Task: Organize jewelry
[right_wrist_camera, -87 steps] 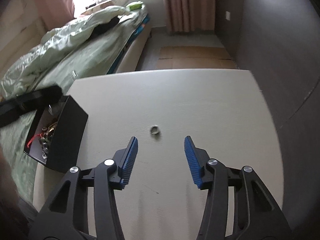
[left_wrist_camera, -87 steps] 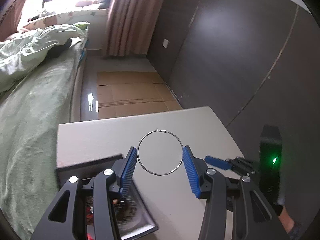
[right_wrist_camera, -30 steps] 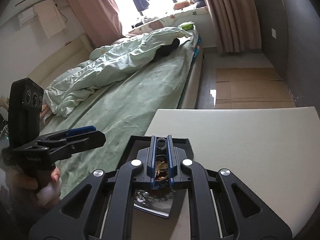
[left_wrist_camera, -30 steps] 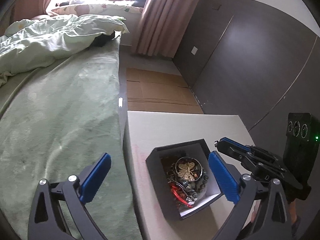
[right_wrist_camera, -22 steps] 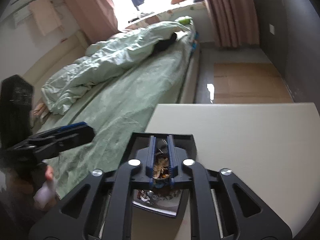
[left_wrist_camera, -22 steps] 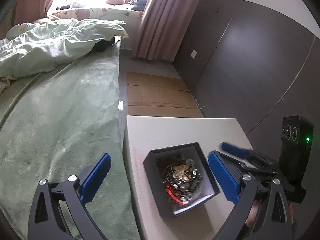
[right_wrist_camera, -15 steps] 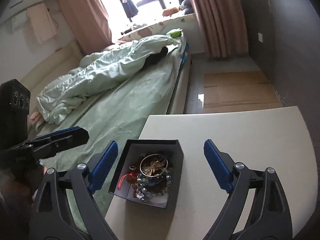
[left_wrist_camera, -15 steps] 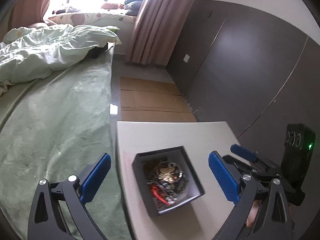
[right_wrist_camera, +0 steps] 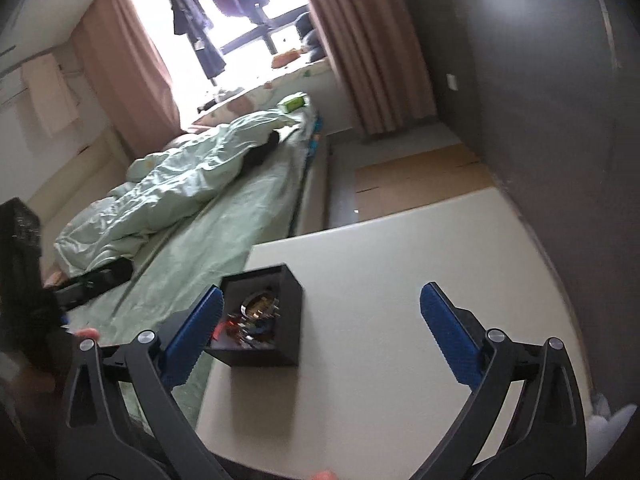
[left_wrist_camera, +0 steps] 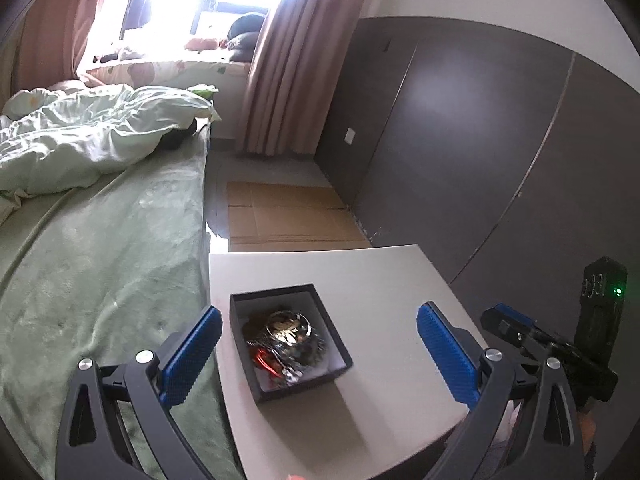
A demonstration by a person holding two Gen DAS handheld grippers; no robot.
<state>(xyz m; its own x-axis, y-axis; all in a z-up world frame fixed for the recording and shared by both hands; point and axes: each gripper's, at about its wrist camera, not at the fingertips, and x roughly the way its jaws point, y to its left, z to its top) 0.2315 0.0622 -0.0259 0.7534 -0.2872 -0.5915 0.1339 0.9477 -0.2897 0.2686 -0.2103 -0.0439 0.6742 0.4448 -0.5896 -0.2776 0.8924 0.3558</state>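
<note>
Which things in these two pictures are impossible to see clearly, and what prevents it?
- Single pieces in the black jewelry box: left wrist view, a tangled pile, too small to sort.
- Same pile: right wrist view, motion blur, and the box's near wall hides the bottom.
- Near table edge: both views, covered by the open left gripper and open right gripper.
- Left gripper seen from the right wrist: blurred, cut by the left edge.

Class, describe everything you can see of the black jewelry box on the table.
The box is square, open-topped and lidless, with matte black walls and a pale inner lining. It sits flat on the white table, near the edge beside the bed, turned at an angle. Inside is a tangled heap of jewelry: gold and silver pieces and something red. Neither gripper touches it.
</note>
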